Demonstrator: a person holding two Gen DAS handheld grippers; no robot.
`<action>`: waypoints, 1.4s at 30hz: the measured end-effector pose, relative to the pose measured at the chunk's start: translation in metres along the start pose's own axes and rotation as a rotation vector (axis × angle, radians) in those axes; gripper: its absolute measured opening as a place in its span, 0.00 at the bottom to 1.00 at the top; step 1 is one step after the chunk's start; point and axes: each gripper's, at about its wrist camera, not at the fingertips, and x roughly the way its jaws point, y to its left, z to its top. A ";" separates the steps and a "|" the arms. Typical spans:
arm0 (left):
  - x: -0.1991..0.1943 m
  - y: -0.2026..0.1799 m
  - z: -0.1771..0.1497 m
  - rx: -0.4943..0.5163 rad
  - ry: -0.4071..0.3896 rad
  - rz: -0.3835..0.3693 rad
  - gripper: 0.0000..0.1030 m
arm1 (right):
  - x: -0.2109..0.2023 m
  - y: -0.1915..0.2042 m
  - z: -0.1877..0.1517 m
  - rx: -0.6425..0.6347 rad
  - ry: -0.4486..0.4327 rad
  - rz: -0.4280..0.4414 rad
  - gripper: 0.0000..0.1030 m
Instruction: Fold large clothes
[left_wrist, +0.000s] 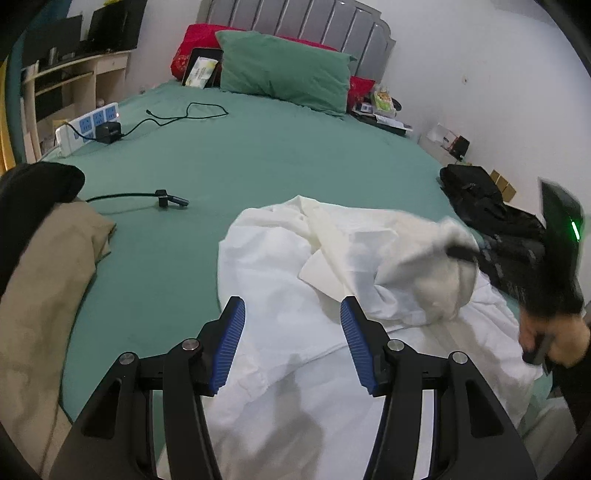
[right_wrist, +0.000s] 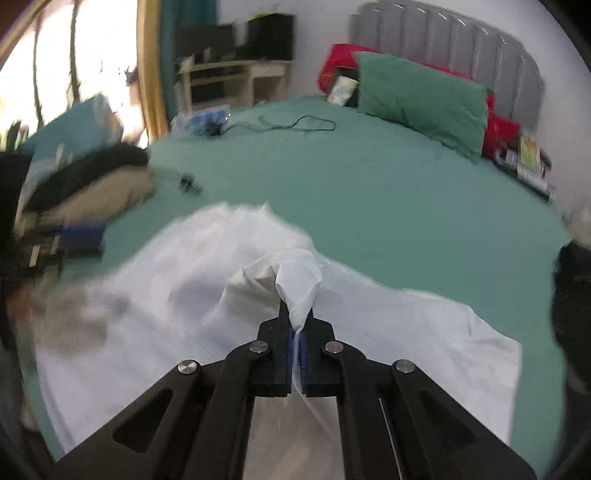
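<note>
A large white garment (left_wrist: 288, 280) lies crumpled on the green bed (left_wrist: 258, 155). My left gripper (left_wrist: 292, 314) is open and empty, just above the garment's near part. My right gripper (right_wrist: 295, 328) is shut on a bunched fold of the white garment (right_wrist: 299, 284) and lifts it off the bed. In the left wrist view the right gripper (left_wrist: 461, 253) appears blurred at the right, with cloth hanging from it.
A beige and black pile of clothes (left_wrist: 40, 258) lies at the bed's left. A black cable with a clip (left_wrist: 162, 199), a power strip (left_wrist: 88, 125), a green pillow (left_wrist: 288, 70) and a black bag (left_wrist: 480, 203) lie around the bed.
</note>
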 end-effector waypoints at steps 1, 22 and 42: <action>-0.001 -0.001 0.000 -0.007 0.001 -0.009 0.55 | -0.006 0.006 -0.011 -0.021 0.016 -0.007 0.03; 0.073 -0.070 0.006 0.098 0.102 0.006 0.55 | -0.002 -0.054 -0.055 0.338 0.022 0.108 0.52; 0.046 -0.025 -0.008 0.013 0.153 0.128 0.55 | -0.025 -0.045 -0.082 0.290 0.135 -0.055 0.52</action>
